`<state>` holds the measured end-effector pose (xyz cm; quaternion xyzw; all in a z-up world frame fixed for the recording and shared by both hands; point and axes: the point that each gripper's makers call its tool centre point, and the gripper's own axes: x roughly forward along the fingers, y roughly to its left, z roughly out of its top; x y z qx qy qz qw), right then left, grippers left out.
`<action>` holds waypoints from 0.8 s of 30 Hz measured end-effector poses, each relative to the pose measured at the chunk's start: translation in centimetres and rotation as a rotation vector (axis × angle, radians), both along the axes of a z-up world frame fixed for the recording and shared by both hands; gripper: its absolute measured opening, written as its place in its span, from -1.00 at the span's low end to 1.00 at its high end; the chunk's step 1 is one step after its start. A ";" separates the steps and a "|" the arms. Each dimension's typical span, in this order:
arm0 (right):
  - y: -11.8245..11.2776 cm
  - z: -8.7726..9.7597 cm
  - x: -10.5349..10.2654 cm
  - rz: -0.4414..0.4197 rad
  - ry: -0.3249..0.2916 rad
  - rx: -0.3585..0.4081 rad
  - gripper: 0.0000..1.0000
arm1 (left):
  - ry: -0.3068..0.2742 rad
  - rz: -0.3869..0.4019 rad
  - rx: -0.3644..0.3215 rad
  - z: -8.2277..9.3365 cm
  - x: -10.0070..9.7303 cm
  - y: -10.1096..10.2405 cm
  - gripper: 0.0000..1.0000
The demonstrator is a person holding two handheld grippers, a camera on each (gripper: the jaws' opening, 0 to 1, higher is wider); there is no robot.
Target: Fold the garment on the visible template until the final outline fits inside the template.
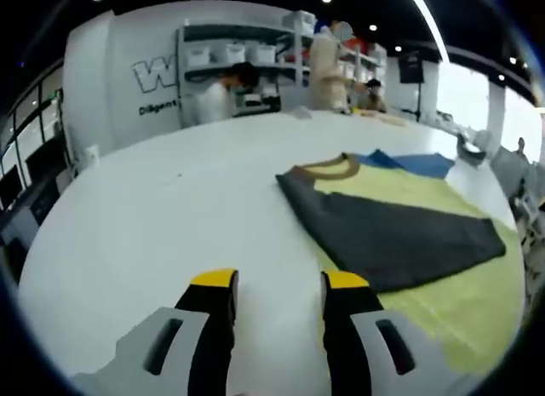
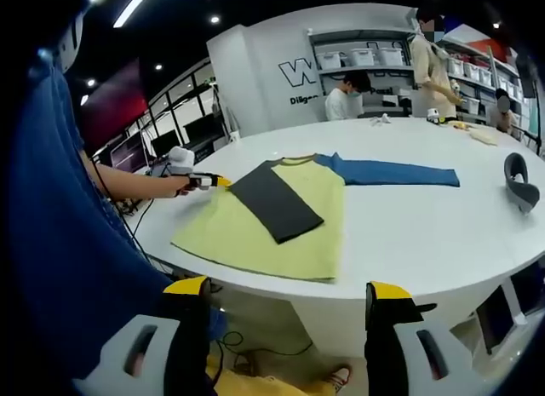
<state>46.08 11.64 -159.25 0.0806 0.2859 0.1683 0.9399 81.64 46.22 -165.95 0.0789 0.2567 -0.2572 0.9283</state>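
We see the shirt on the table, up and right of our left tongs — both tongs open, holding nothing.

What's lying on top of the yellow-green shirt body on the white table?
A dark grey sleeve lies folded diagonally across the yellow-green shirt body. The fabric beneath that sleeve is covered, so it cannot be seen.

A large outlined "W" stood on the white back wall, cut off at three o'clock by the shelving. Below it ran smaller dark lettering beginning "Diligen", the rest hidden. Nothing else was legible.
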 end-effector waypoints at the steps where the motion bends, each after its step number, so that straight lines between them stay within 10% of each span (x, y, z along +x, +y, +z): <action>1: 0.0 0.0 0.0 -0.002 0.000 0.001 0.45 | -0.013 -0.016 -0.058 0.6 0.0 -0.3 -0.20; 4: 0.0 0.1 0.0 -0.008 -0.005 0.006 0.45 | -0.030 -0.105 -0.110 1.5 -0.9 -2.3 -0.18; 11: -0.1 0.3 0.0 -0.018 -0.010 0.005 0.45 | -0.025 -0.221 0.037 -0.6 -2.4 -1.8 -0.16; 24: -0.6 0.2 -0.3 -0.028 0.000 0.003 0.44 | -0.038 -0.182 0.102 -1.4 -1.4 -1.1 -0.15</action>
